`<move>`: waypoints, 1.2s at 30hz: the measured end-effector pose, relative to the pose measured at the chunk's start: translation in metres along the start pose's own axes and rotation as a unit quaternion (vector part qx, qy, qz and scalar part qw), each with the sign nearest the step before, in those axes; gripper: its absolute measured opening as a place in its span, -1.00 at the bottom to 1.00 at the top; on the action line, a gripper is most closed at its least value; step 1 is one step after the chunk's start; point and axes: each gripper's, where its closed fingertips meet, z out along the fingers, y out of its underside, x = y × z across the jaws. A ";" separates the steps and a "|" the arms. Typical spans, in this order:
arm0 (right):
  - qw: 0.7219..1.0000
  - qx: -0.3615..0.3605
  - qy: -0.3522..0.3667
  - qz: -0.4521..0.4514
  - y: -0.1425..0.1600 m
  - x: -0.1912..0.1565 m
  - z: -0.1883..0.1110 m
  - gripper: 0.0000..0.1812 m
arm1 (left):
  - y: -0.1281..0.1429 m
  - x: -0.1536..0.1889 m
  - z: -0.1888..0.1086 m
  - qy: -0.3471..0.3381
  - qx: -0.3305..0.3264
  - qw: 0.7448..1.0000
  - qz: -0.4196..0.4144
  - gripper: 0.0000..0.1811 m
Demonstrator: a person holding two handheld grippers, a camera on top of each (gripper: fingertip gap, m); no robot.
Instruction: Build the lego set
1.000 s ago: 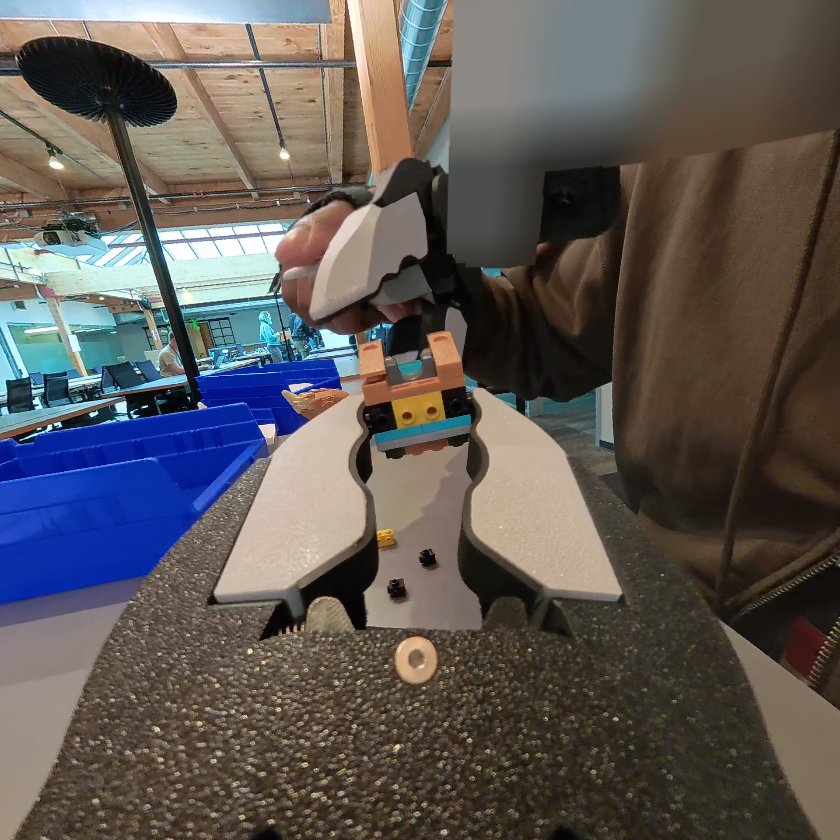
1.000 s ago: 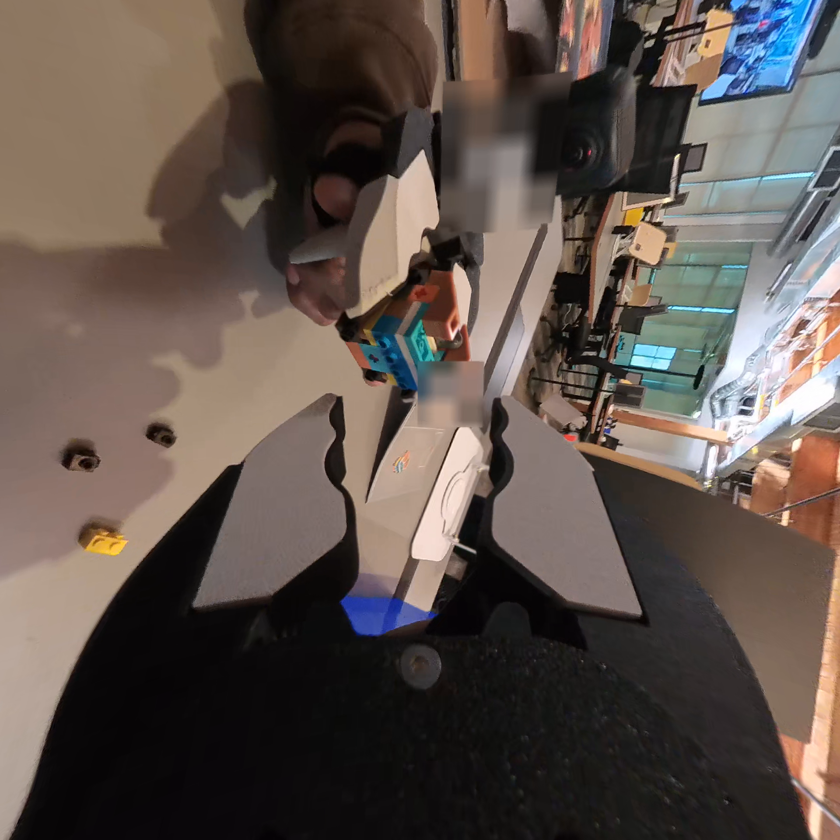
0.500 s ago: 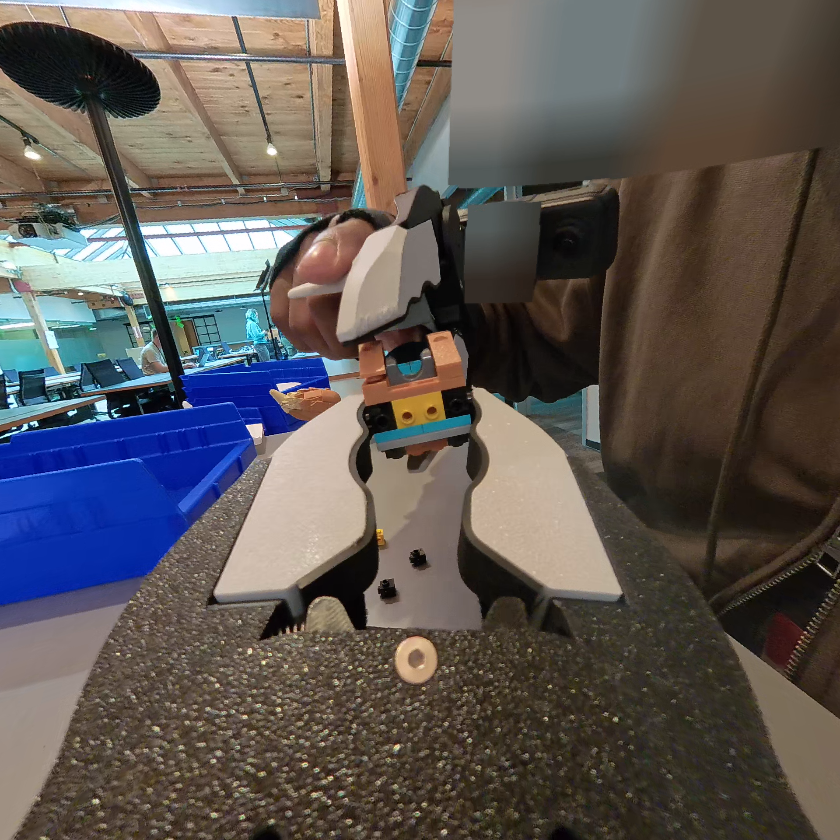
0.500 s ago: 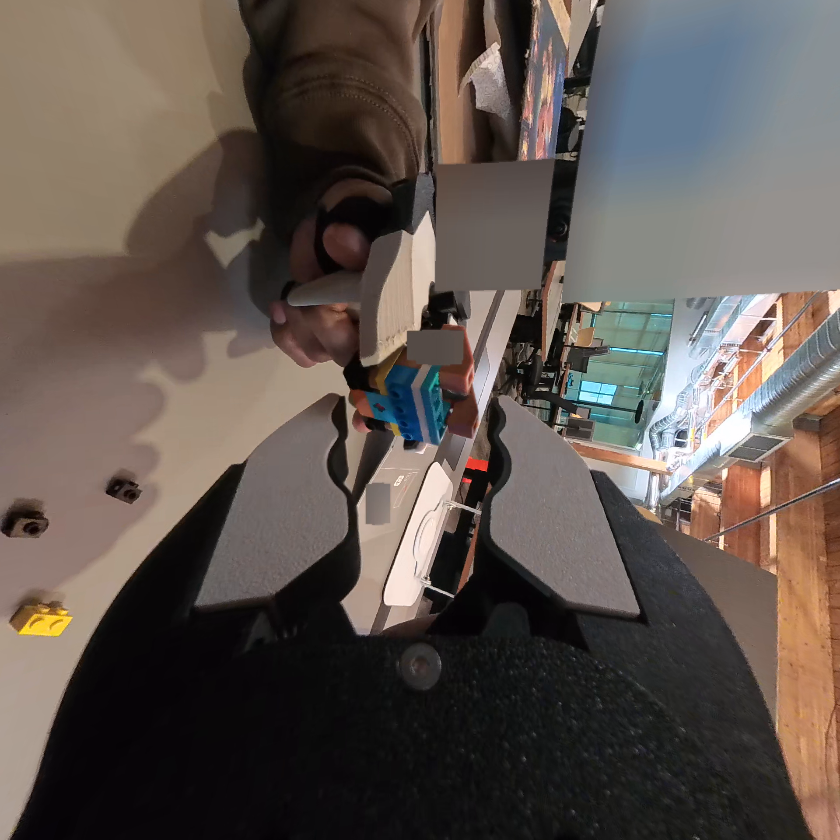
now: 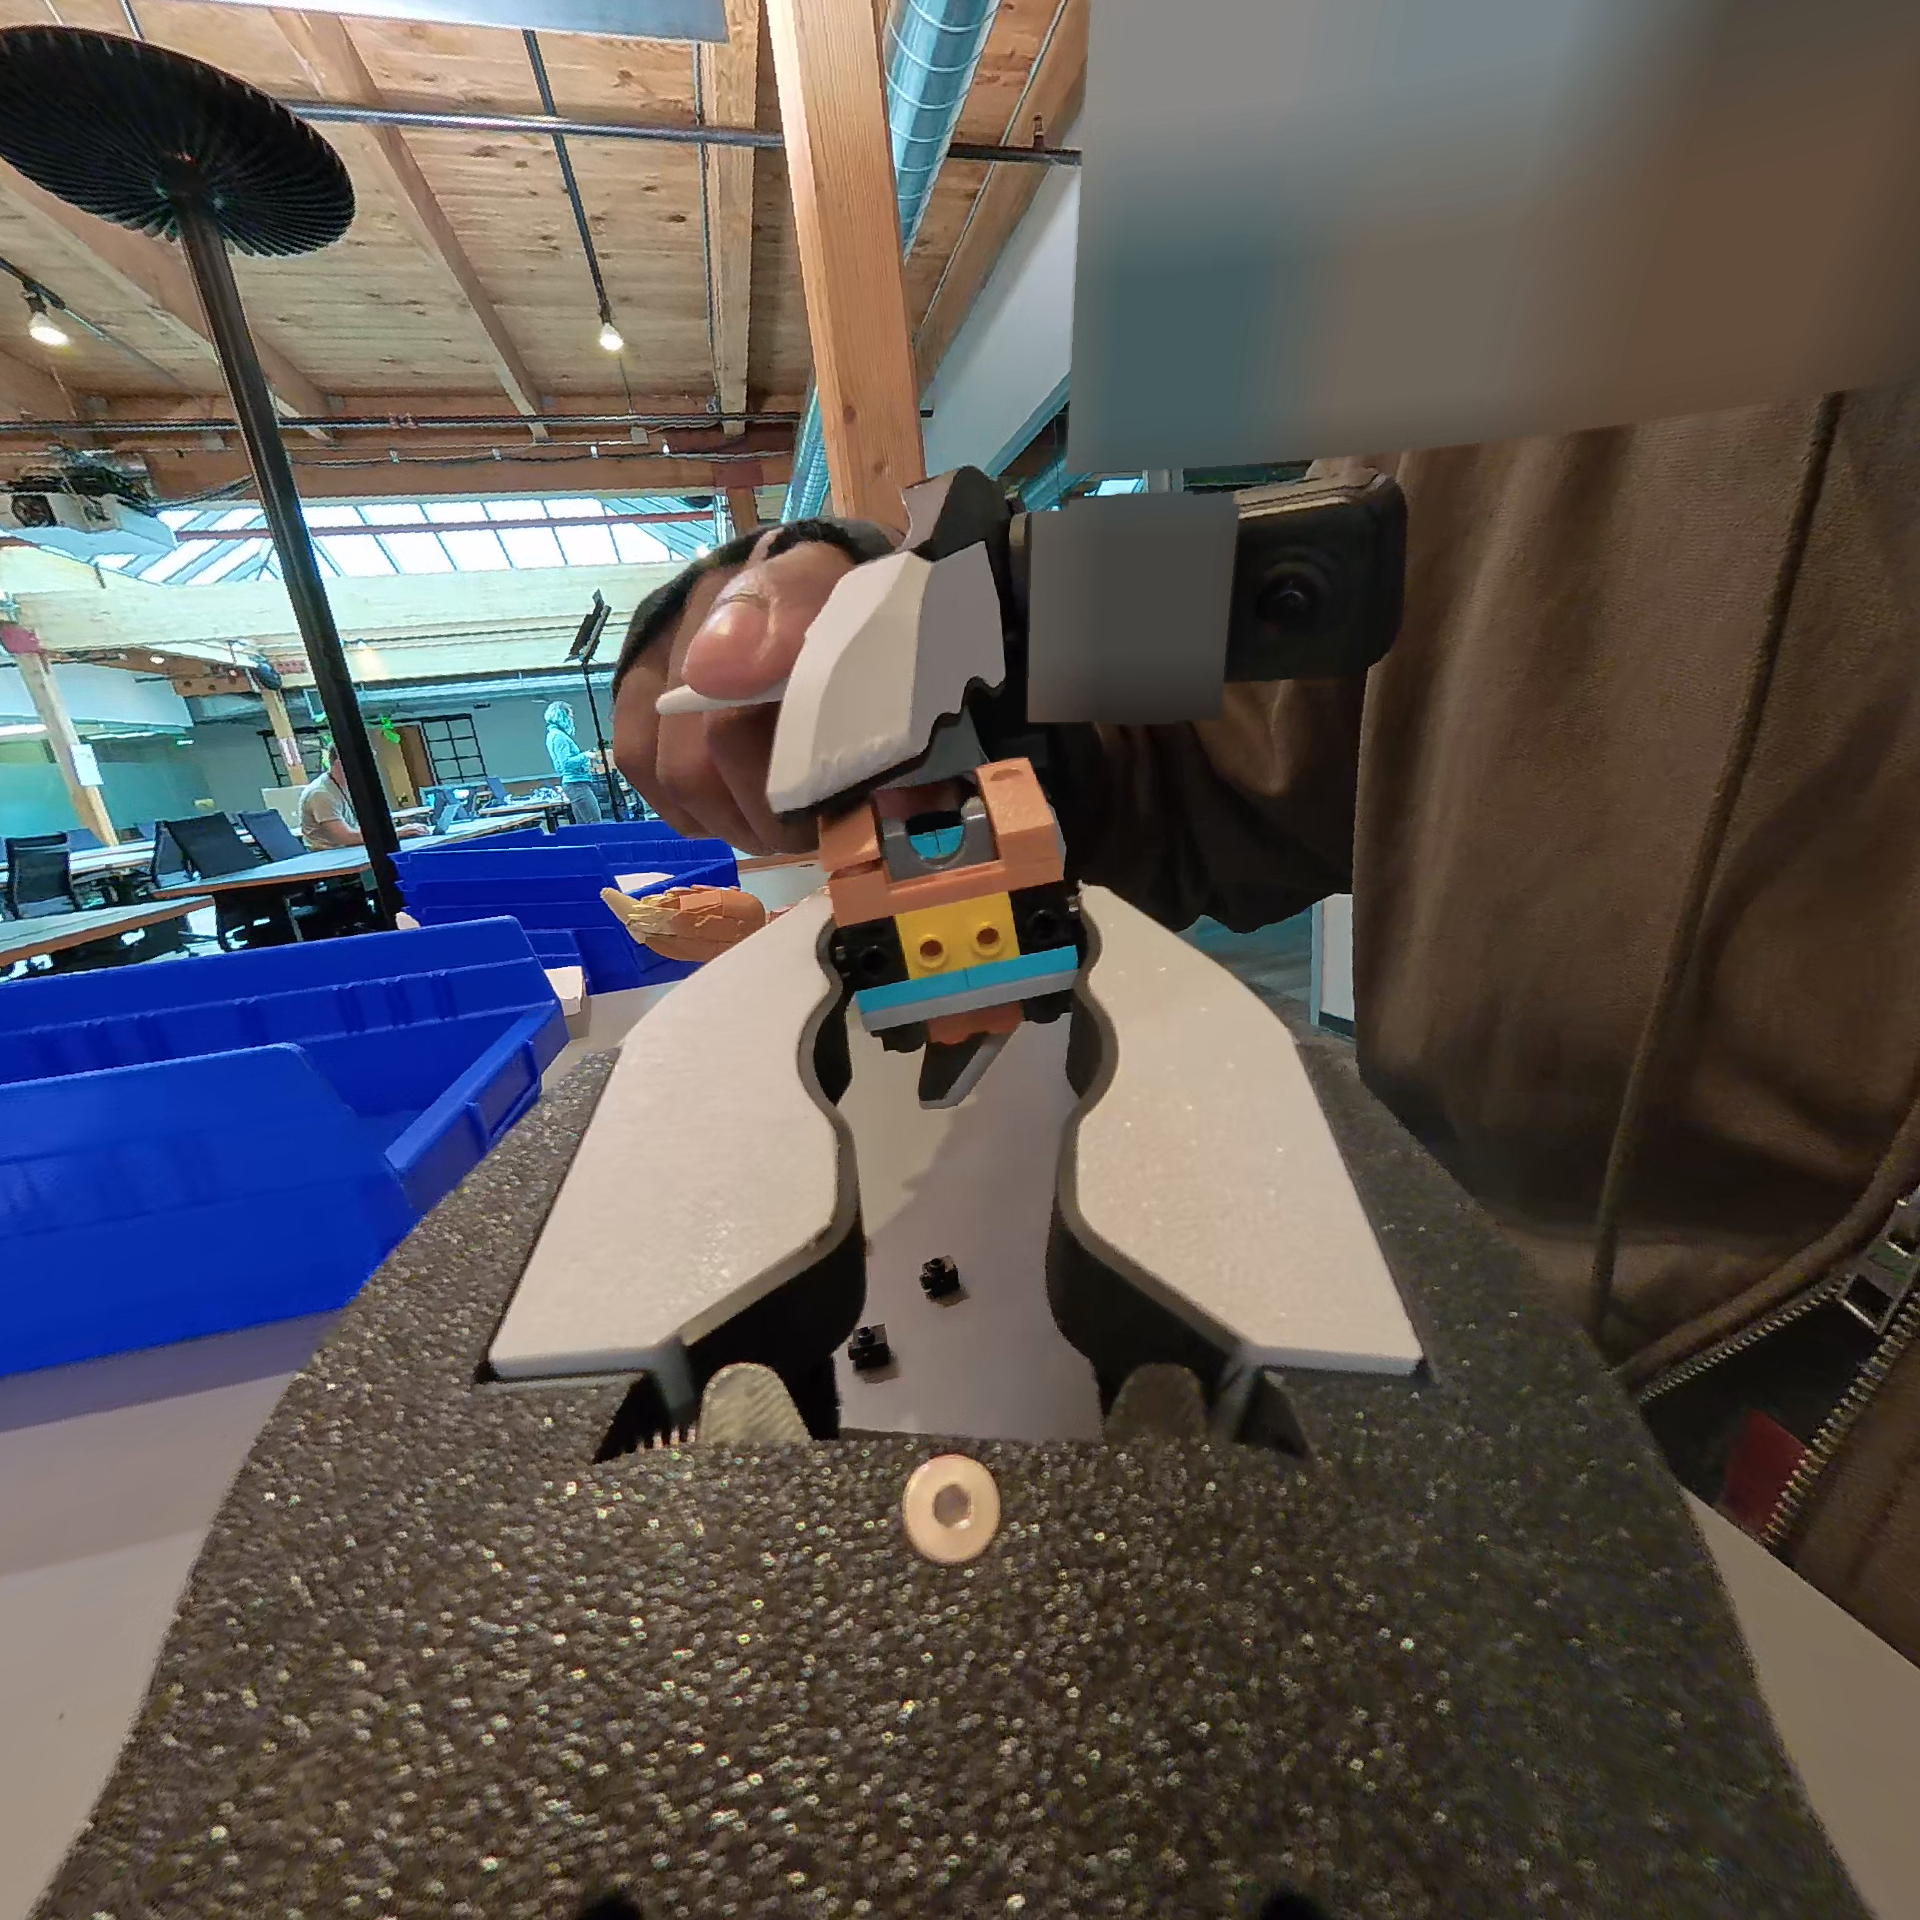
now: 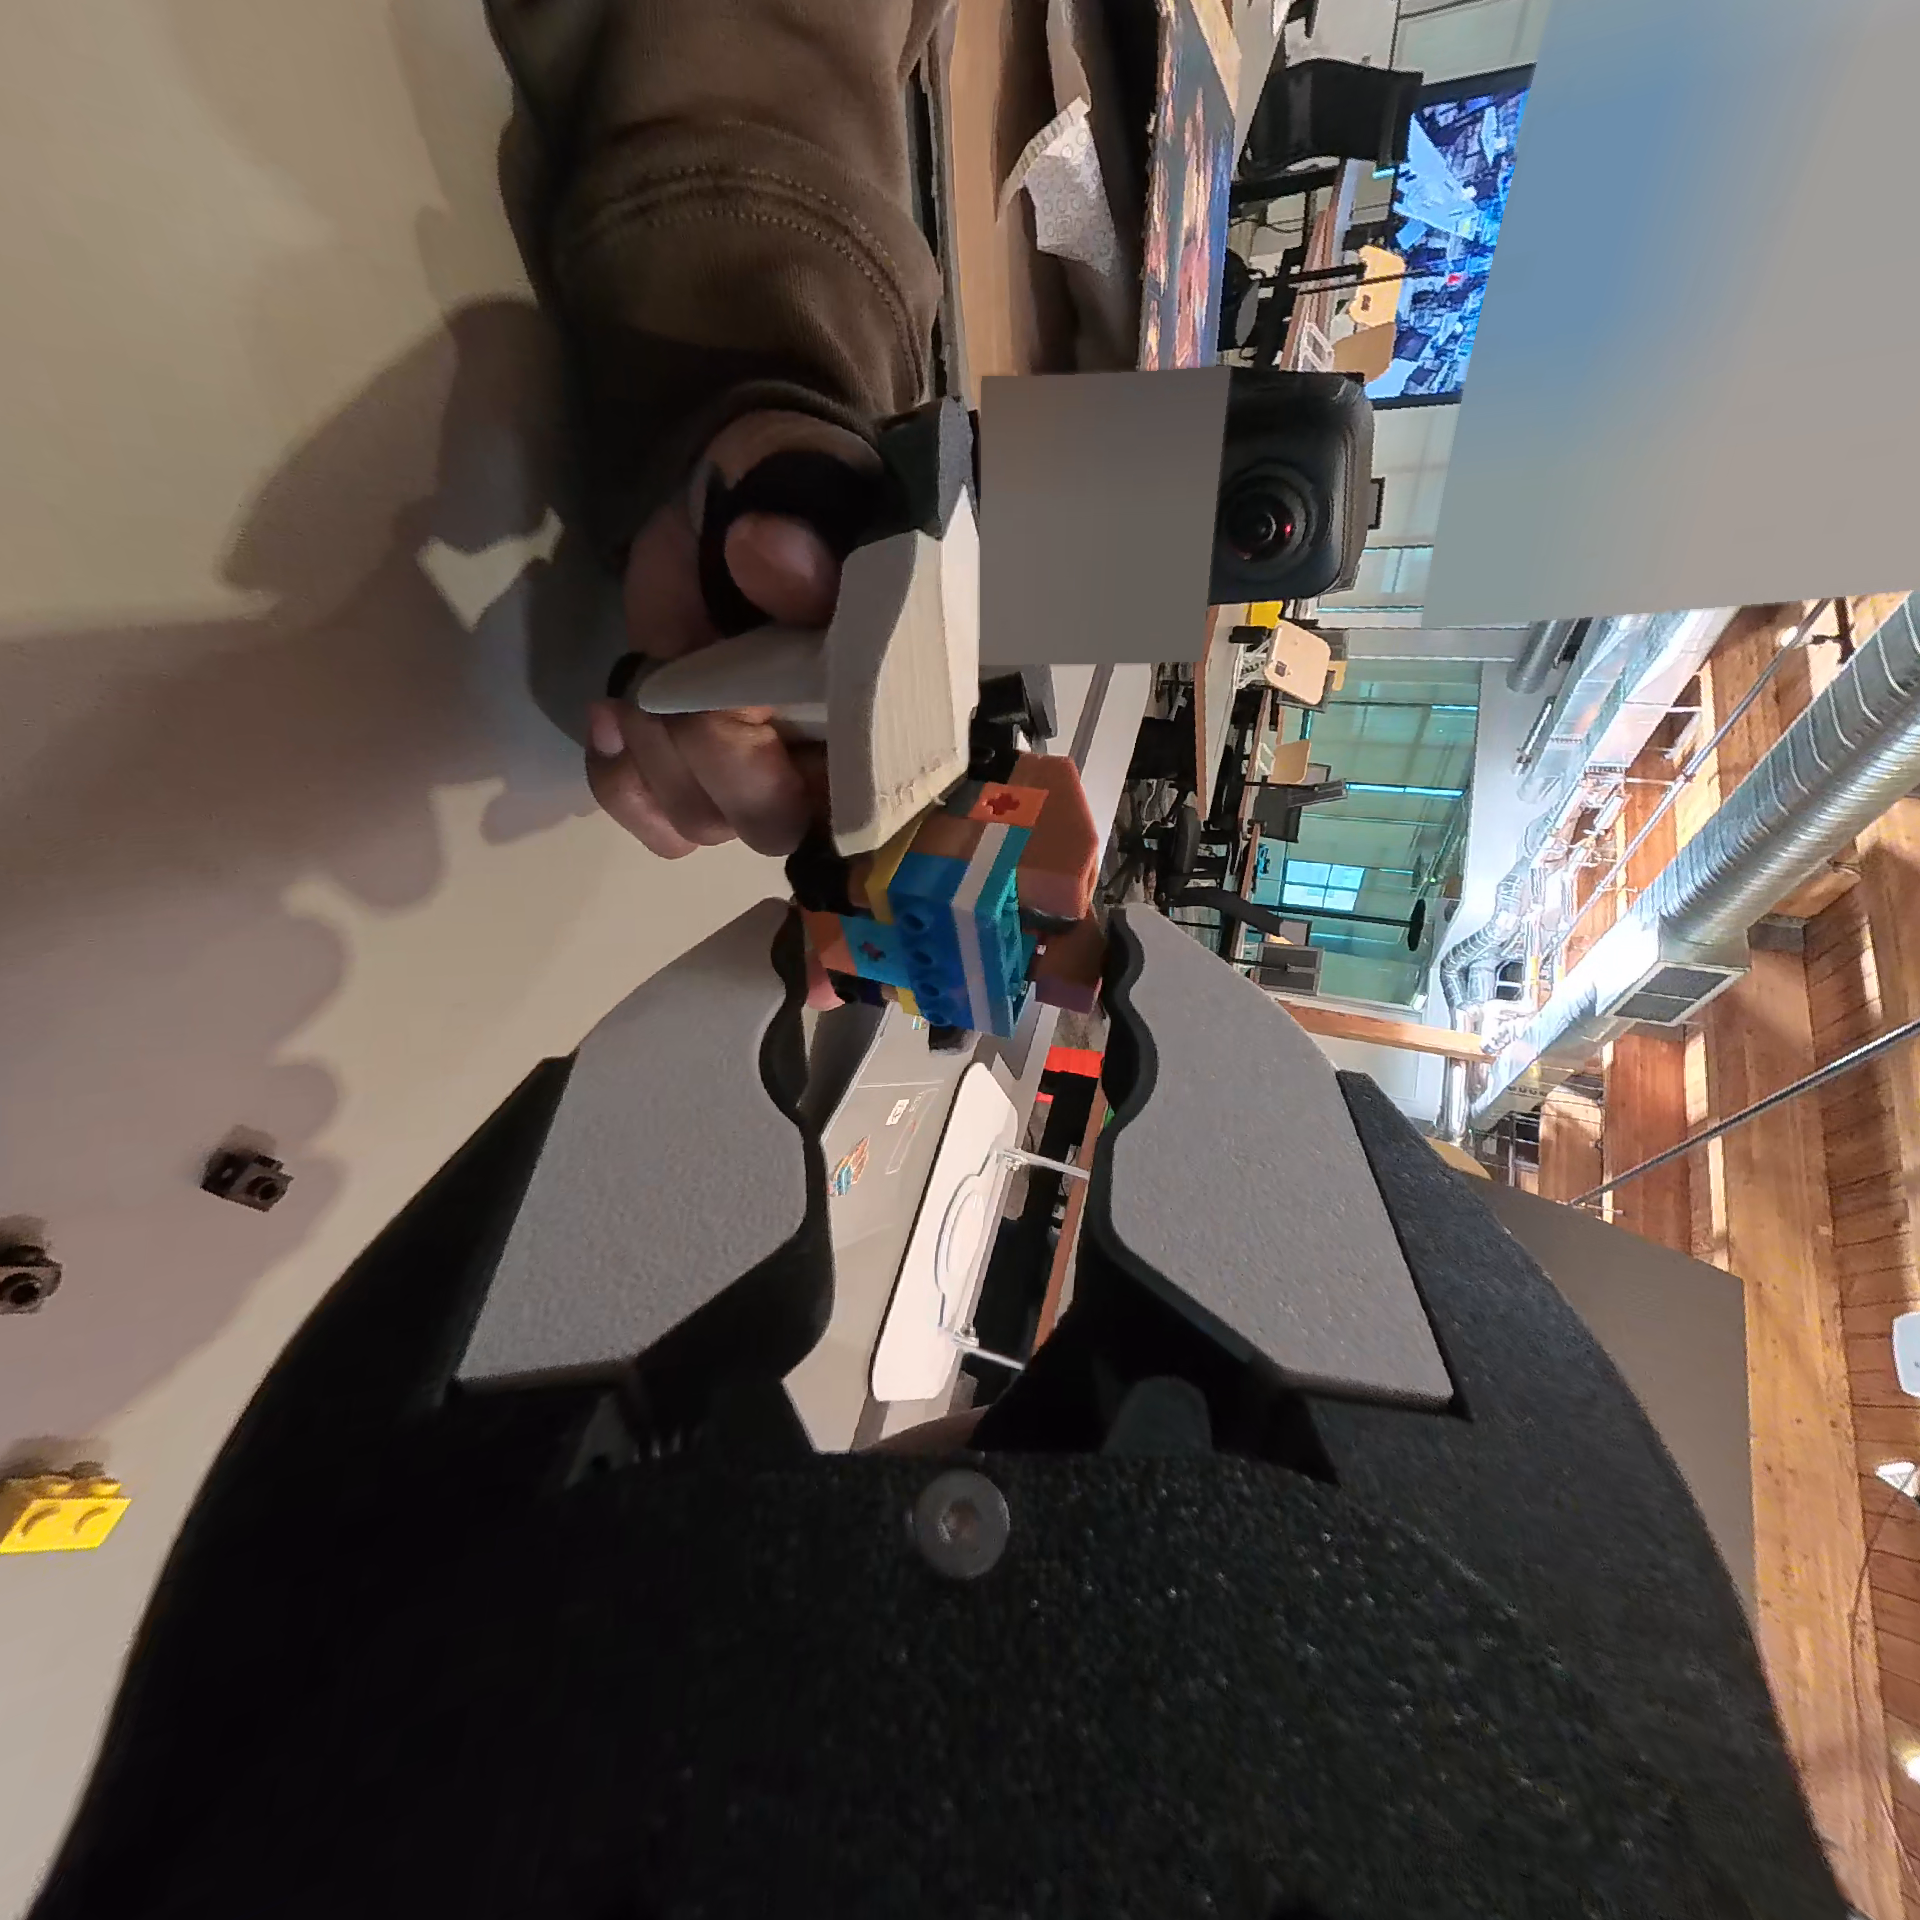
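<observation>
The lego assembly [image 5: 935, 883] is a small block of tan, yellow, teal, black and grey bricks. My left gripper [image 5: 954, 940] is shut on its two sides and holds it up above the table. In the right wrist view its blue and teal side [image 6: 935, 940] sits between the tips of my right gripper [image 6: 948, 935], which is open with one finger on each side. In the left wrist view the right gripper's fingers [image 5: 883, 686] reach over the top and under the bottom of the assembly. Whether they touch it I cannot tell.
Two small black pieces [image 5: 940, 1278] and a yellow brick [image 6: 57, 1512] lie loose on the pale table [image 6: 208, 312]. Blue bins [image 5: 208, 1091] stand at the left, with a tan lego piece [image 5: 686, 914] beyond them. The person's brown hoodie [image 5: 1610, 831] fills the right. The tips of both grippers are at nearly the same place.
My right gripper has moved in toward the assembly, which now sits between its fingertips; its opening looks the same. My left gripper has kept hold of the assembly.
</observation>
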 end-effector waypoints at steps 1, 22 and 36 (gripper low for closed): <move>1.000 0.002 0.001 0.004 0.000 0.000 0.000 -0.40 | 0.000 0.000 0.000 0.001 0.001 1.000 -0.002 -0.57; 0.998 0.020 -0.031 0.058 -0.003 -0.006 -0.001 -0.43 | 0.003 0.003 0.001 0.016 -0.012 0.999 -0.040 -0.56; 0.994 0.024 0.030 0.099 -0.003 0.009 0.004 -0.40 | -0.011 -0.002 -0.003 0.013 0.024 0.998 -0.062 -0.56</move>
